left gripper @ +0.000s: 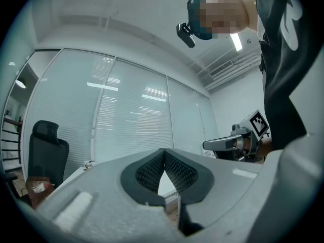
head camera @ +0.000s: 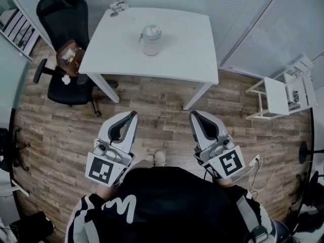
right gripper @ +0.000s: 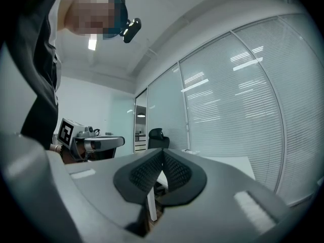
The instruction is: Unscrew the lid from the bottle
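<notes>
The bottle (head camera: 151,43), lid (head camera: 151,32) on, is left upright mid-surface (head camera: 187,44), while the left gripper (head camera: 133,114) and right gripper (head camera: 193,114) are held short of its near edge, fingers (left gripper: 152,170) pressed together on nothing, the approach seemingly not yet begun.

At twelve o'clock a smooth, matt white table (head camera: 177,29) bears a frosted, plastic-looking bottle (head camera: 151,43), the floor (head camera: 152,97) is grainy wood plank, and at six o'clock the left gripper (head camera: 132,114) and right gripper (head camera: 195,114) show matt grey plastic shells with black, finely ribbed pads (left gripper: 147,172).
</notes>
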`<state>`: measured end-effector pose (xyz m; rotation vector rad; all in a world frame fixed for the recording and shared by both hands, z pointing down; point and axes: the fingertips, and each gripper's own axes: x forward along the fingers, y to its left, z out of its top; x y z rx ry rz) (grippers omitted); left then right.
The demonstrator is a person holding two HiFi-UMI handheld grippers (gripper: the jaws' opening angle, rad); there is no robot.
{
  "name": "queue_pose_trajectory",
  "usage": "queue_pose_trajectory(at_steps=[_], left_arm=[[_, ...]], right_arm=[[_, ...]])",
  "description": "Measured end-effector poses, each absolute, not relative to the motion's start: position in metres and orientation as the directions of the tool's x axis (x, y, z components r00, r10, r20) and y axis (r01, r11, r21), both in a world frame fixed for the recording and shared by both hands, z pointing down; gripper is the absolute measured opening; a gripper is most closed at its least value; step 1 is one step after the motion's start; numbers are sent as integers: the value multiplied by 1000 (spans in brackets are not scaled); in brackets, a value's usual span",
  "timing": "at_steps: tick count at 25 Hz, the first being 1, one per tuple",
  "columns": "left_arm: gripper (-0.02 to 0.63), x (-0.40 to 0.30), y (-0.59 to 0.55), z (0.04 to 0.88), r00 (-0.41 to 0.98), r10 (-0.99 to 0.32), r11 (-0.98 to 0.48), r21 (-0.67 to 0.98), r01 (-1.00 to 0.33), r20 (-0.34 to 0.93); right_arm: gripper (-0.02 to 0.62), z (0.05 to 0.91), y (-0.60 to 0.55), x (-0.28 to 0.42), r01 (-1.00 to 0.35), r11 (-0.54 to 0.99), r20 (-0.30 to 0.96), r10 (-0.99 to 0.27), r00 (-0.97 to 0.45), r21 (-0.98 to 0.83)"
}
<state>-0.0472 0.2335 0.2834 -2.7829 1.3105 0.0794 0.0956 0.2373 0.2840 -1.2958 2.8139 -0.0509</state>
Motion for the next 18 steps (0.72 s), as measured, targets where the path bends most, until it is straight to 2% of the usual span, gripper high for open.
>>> queue_pose_trajectory(at_steps=[18], left_arm=[[0,-56,237,288,594,-801,-594,-23,-804,-74]], right_arm=[[0,292,235,99,-745,663,-45,-749,-662,-75]])
